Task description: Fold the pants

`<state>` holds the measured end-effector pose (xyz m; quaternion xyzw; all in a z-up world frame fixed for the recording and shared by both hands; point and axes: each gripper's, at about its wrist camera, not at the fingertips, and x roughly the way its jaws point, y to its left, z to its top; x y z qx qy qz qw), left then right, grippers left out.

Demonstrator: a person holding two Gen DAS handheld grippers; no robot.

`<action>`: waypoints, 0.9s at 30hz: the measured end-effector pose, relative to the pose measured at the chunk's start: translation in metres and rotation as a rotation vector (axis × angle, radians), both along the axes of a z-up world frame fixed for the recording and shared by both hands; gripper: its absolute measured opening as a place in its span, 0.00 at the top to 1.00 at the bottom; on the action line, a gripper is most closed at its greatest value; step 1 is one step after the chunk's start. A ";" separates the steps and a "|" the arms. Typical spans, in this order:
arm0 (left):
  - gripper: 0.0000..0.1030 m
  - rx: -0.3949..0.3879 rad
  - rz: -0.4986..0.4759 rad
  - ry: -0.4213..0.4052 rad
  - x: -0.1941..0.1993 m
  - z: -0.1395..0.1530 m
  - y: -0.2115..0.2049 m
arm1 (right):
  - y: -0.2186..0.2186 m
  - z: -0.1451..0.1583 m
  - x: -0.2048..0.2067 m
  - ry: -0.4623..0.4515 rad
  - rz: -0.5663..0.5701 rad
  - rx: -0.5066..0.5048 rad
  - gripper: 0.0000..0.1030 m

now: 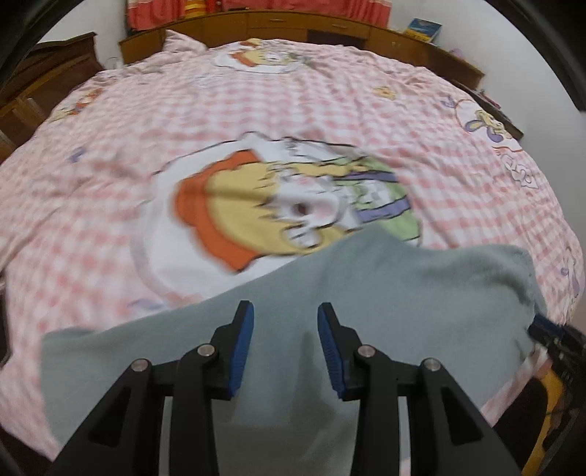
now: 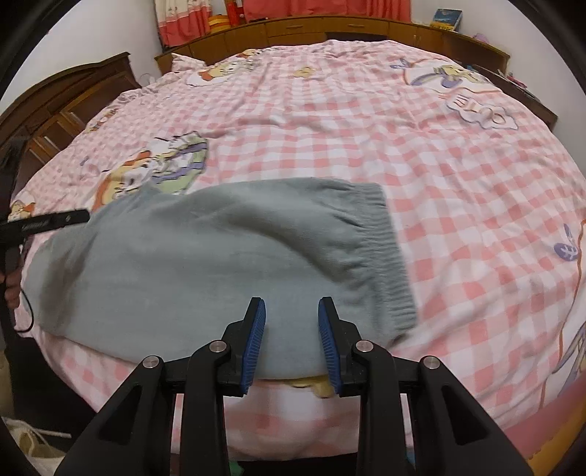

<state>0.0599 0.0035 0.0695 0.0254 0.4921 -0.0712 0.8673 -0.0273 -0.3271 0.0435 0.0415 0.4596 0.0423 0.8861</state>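
Grey pants (image 2: 205,256) blur beneath both parted, empty grippers (image 1: 285,351) (image 2: 292,340); near hem hidden.

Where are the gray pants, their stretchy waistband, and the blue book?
gray pants (image 2: 175,263), right wrist view, middle of the cloth.
stretchy waistband (image 2: 390,249), right wrist view, ribbed edge.
blue book (image 2: 447,17), right wrist view, its cover.

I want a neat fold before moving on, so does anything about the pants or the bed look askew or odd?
Nothing is damaged. The grey pants lie at the bed's near edge with the ribbed waistband slanting diagonally, not square to the pink checked cover. Both the left gripper and the right gripper are open, holding nothing.
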 end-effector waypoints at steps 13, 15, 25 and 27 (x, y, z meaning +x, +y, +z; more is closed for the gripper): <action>0.59 0.053 0.151 0.020 -0.068 -0.003 0.157 | 0.089 0.017 0.000 0.008 0.067 0.059 0.70; 0.58 0.018 0.154 0.034 -0.078 -0.011 0.174 | 0.103 0.012 0.001 0.036 0.070 0.042 0.70; 0.46 -0.025 0.165 0.051 -0.099 -0.033 0.216 | 0.145 -0.018 0.008 0.136 0.088 -0.016 0.70; 0.46 -0.025 0.171 0.053 -0.098 -0.036 0.220 | 0.150 -0.024 0.011 0.145 0.078 -0.038 0.68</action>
